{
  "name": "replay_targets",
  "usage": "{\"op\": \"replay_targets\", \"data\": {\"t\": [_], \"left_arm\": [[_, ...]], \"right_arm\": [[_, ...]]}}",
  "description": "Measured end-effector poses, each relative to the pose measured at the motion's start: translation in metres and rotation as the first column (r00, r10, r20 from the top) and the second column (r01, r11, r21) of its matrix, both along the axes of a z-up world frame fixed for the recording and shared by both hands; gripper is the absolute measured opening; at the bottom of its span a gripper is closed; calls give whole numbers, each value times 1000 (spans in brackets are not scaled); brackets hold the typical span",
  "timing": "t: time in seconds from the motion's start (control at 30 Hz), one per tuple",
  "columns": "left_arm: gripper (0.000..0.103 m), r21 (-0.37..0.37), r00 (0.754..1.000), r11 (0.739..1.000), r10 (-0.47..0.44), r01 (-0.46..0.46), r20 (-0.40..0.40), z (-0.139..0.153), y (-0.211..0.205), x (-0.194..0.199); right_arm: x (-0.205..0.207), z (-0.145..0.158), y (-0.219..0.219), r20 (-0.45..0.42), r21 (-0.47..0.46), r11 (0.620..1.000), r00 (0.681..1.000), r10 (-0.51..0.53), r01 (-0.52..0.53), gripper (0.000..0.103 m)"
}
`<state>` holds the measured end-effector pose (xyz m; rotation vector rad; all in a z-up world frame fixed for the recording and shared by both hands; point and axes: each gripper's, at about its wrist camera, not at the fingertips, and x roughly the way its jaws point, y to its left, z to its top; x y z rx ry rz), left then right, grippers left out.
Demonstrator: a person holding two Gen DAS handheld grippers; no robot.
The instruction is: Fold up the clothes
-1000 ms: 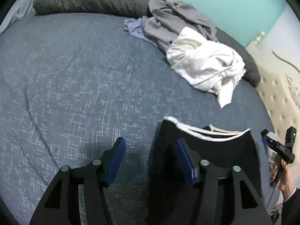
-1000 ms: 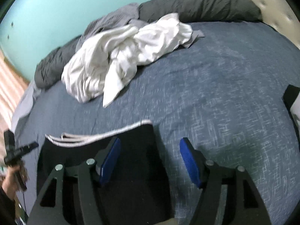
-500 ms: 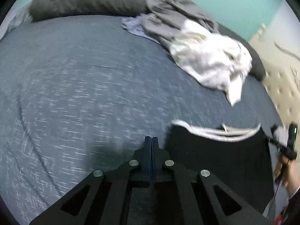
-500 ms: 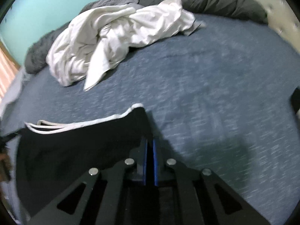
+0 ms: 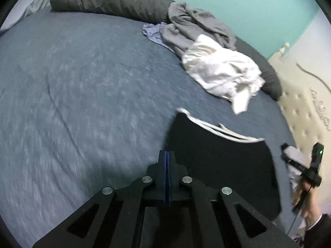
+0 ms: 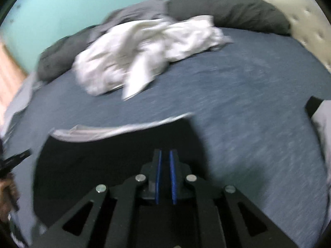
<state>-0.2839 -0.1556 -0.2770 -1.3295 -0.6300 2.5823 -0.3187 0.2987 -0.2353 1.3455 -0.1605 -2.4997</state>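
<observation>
ITEM: black garment (image 5: 223, 165), white-trimmed, near bed (image 5: 82, 82) edge | HANDLING: we judged it soft, light, limp; best held at corners | left gripper (image 5: 167, 155), right gripper (image 6: 164, 155): each clamping a black corner, jaws easing apart.

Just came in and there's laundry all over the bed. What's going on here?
A person is folding clothes with a handheld gripper in each hand. The left gripper and right gripper each pinch a side of a black garment with a white trimmed edge, stretched between them just above the blue bedsheet. A crumpled white garment and grey clothes wait in a pile beyond.
</observation>
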Motion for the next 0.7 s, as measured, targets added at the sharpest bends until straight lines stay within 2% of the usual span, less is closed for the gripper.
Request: {"op": "replay_targets", "data": {"t": [0.1, 0.2, 0.33, 0.53, 0.7], "left_arm": [[20, 20, 1000, 1000, -7, 8, -18, 5, 9, 31], [22, 39, 999, 999, -1, 2, -32, 7, 13, 65], [25, 64, 999, 997, 33, -32, -17, 0, 12, 98], [35, 70, 999, 997, 34, -32, -27, -10, 16, 138], [37, 55, 1000, 998, 3, -2, -18, -20, 22, 152]], "right_arm": [[39, -3, -36, 31, -40, 994, 994, 101, -100, 8], [71, -20, -71, 89, -53, 986, 983, 162, -158, 8], [87, -45, -96, 166, -90, 985, 973, 158, -145, 8], [89, -74, -118, 214, -10, 991, 968, 131, -132, 8], [101, -74, -124, 205, 36, 991, 971, 121, -131, 7]]}}
